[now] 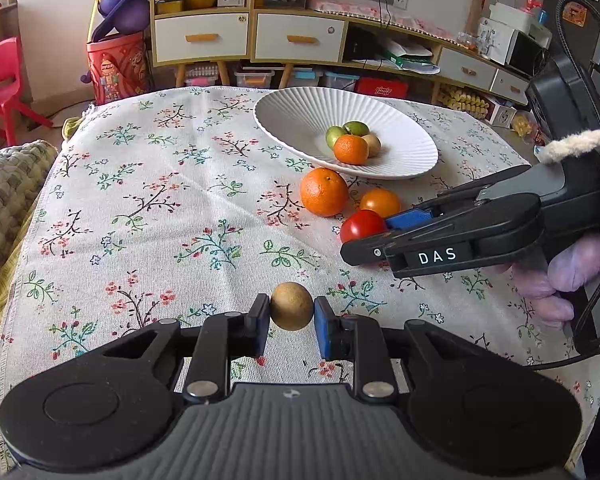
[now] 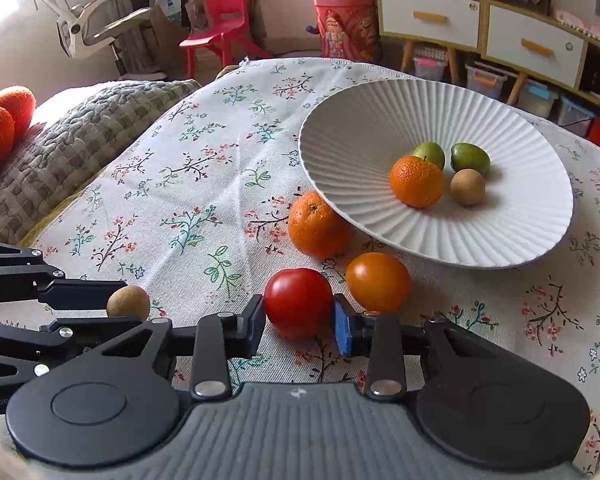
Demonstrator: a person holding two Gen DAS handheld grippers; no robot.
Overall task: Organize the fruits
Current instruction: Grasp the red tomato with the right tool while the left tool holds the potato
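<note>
left gripper (image 1: 291, 316): clenched on brown longan (image 1: 291, 306)
right gripper (image 2: 300, 320): grasping red tomato (image 2: 298, 303)
ribbed white plate (image 2: 364, 128): far right on counter (image 2: 180, 184)

Right claw (image 2: 299, 322) low over floral cloth (image 2: 204, 184) on counter, both pads pressed against red tomato (image 2: 298, 302). Orange tomato (image 2: 378, 286) just beside it, to right. Large orange (image 2: 318, 226) beyond, tucked against rim of white ribbed bowl (image 2: 352, 136). Bowl holds small orange (image 2: 417, 181), two green fruits (image 2: 431, 153) (image 2: 470, 159), one brown round fruit (image 2: 467, 187). Left claw (image 2: 112, 300) enters from left edge, pinching second brown round fruit (image 2: 129, 303). Grey quilted blanket (image 2: 60, 152) at left; red chair (image 2: 222, 16) behind.
</note>
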